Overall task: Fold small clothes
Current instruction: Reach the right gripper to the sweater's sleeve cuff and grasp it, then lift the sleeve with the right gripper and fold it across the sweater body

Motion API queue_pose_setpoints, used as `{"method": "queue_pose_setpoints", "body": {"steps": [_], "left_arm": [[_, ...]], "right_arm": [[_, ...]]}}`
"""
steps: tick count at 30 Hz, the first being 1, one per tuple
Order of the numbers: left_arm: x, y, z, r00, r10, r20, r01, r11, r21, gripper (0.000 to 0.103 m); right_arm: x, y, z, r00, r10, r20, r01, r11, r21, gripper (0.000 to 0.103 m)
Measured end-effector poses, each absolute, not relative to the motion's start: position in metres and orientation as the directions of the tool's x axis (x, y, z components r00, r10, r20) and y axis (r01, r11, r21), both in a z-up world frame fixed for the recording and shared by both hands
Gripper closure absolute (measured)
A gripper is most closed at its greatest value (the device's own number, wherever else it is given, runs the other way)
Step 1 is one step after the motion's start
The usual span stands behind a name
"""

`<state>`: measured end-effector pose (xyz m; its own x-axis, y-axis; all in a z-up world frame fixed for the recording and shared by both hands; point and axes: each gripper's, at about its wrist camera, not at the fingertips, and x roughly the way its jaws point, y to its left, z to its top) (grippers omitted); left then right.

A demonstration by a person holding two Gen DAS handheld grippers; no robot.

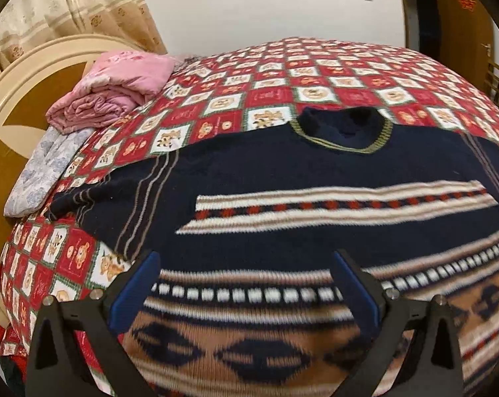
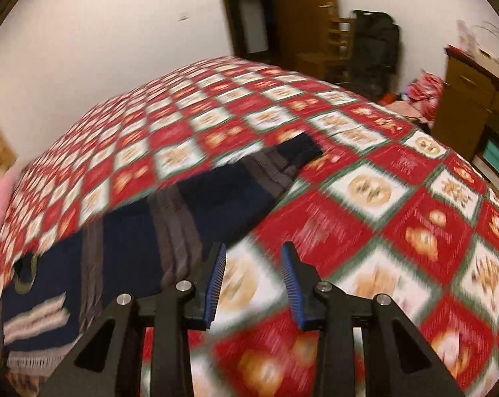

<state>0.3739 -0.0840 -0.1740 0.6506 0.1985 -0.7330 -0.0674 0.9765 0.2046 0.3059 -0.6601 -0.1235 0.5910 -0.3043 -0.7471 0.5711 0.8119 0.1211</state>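
A dark navy knitted sweater with white, tan and red pattern bands lies flat, front up, on a bed covered by a red and white checked bedspread. Its collar points away from me. My left gripper is wide open and empty, just above the sweater's lower patterned band. In the right wrist view the sweater's right sleeve stretches out across the bedspread. My right gripper is open and empty, over the bedspread just beside the sleeve's near edge. This view is blurred.
A folded pink blanket and a grey patterned cloth lie by the cream headboard at the left. Beyond the bed are a white wall, a wooden door, a black bag and a wooden cabinet.
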Motion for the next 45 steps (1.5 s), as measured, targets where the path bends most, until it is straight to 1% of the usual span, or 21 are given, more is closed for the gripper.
{"method": "queue_pose_setpoints", "body": {"steps": [3, 10, 14, 19, 23, 24, 26, 28, 30, 33, 36, 40, 45], "left_arm": [[0.387, -0.081, -0.180, 0.638, 0.207, -0.742, -0.090, 0.977, 0.195, 0.000], [0.408, -0.085, -0.200, 0.603, 0.213, -0.769, -0.100, 0.976, 0.192, 0.000], [0.412, -0.089, -0.208, 0.591, 0.214, -0.778, -0.096, 0.976, 0.196, 0.000], [0.414, -0.088, -0.204, 0.589, 0.205, -0.782, -0.103, 0.978, 0.180, 0.000], [0.414, -0.086, -0.202, 0.590, 0.202, -0.782, -0.111, 0.979, 0.169, 0.000], [0.414, -0.086, -0.202, 0.589, 0.201, -0.782, -0.110, 0.979, 0.169, 0.000], [0.413, -0.086, -0.204, 0.585, 0.204, -0.785, -0.109, 0.979, 0.173, 0.000], [0.412, -0.084, -0.205, 0.579, 0.207, -0.788, -0.115, 0.978, 0.172, 0.000], [0.410, -0.081, -0.206, 0.573, 0.203, -0.794, -0.120, 0.979, 0.164, 0.000], [0.408, -0.078, -0.206, 0.573, 0.201, -0.794, -0.122, 0.980, 0.160, 0.000], [0.404, -0.077, -0.203, 0.577, 0.191, -0.794, -0.121, 0.982, 0.148, 0.000], [0.397, -0.073, -0.198, 0.590, 0.180, -0.787, -0.123, 0.984, 0.132, 0.000], [0.391, -0.060, -0.195, 0.588, 0.142, -0.796, -0.113, 0.989, 0.093, 0.000]], "right_arm": [[0.328, -0.694, -0.139, 0.569, -0.310, -0.761, 0.621, 0.769, 0.151, 0.067], [0.366, -0.748, -0.170, 0.584, -0.224, -0.780, 0.646, 0.710, 0.280, 0.067], [0.380, -0.767, -0.181, 0.568, -0.236, -0.789, 0.681, 0.673, 0.289, 0.067], [0.393, -0.775, -0.186, 0.581, -0.267, -0.769, 0.676, 0.685, 0.272, 0.067], [0.399, -0.789, -0.192, 0.632, -0.216, -0.744, 0.659, 0.656, 0.368, 0.067], [0.400, -0.791, -0.193, 0.635, -0.210, -0.744, 0.658, 0.651, 0.378, 0.071], [0.402, -0.794, -0.194, 0.628, -0.216, -0.748, 0.668, 0.643, 0.374, 0.083], [0.401, -0.793, -0.191, 0.631, -0.213, -0.746, 0.665, 0.644, 0.379, 0.090], [0.398, -0.784, -0.183, 0.635, -0.231, -0.737, 0.653, 0.669, 0.353, 0.092], [0.396, -0.764, -0.163, 0.653, -0.264, -0.710, 0.627, 0.714, 0.311, 0.093], [0.399, -0.728, -0.137, 0.689, -0.275, -0.671, 0.562, 0.787, 0.254, 0.093], [0.410, -0.661, -0.107, 0.738, -0.234, -0.633, 0.435, 0.882, 0.182, 0.093], [0.421, -0.585, -0.089, 0.769, -0.156, -0.619, 0.306, 0.941, 0.144, 0.093]]}}
